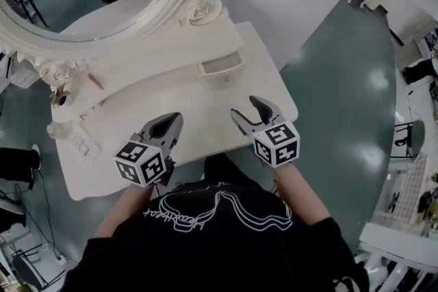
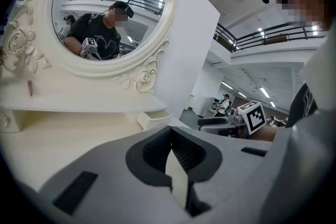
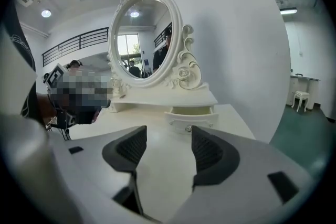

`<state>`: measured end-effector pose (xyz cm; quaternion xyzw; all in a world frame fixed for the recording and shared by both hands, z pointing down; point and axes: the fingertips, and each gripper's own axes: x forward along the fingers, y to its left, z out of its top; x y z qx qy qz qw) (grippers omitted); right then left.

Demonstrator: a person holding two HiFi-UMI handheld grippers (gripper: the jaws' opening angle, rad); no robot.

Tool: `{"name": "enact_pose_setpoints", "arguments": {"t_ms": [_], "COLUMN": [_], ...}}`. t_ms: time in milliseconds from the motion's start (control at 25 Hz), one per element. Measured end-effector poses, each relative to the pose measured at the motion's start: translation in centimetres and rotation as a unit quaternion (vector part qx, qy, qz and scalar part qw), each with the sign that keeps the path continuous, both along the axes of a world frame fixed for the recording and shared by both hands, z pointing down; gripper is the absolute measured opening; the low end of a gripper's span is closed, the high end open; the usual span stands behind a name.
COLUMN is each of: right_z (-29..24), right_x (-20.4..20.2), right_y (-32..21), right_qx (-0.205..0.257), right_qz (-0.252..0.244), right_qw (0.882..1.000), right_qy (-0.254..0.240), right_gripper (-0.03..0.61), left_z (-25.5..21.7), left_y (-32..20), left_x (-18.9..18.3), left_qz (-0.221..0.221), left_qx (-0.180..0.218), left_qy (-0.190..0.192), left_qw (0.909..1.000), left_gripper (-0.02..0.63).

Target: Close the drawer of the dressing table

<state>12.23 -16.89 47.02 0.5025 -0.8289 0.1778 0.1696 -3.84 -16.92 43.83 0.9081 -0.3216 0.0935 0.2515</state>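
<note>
Small cream drawer (image 1: 221,68) pulled out, untouched (closing all ahead). Right gripper (image 1: 245,108) open, empty; left gripper (image 1: 175,121) closed, empty.

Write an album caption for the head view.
Left hand-held gripper shut and right hand-held gripper open, poised above a white dressing table whose small drawer stands pulled out.

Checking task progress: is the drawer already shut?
No: the drawer stands pulled out, its hollow inside showing in the right gripper view.
</note>
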Motion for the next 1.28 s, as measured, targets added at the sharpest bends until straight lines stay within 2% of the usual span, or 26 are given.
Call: {"name": "enact_pose_setpoints", "arguments": {"t_ms": [720, 920, 1280], "right_z": [7.1, 8.8, 9.8], "right_x": [0.0, -0.1, -0.2], "right_y": [-8.4, -9.8, -11.1], "right_qx": [-0.067, -0.081, -0.088], "right_qz": [-0.009, -0.009, -0.005], "right_qw": [0.997, 0.996, 0.996], "right_qy": [0.028, 0.034, 0.028], "right_gripper": [0.215, 0.207, 0.153], "left_z": [3.1, 3.7, 4.7], "left_y": [-6.2, -7.2, -8.0], "left_x": [-1.2, -1.6, -2.3], "left_qz": [-0.049, -0.059, -0.075], "left_qx": [-0.046, -0.056, -0.072], "left_qy": [0.000, 0.000, -0.003], "left_qw": [0.9977, 0.9967, 0.9946], "left_gripper": [0.003, 0.003, 0.003]}}
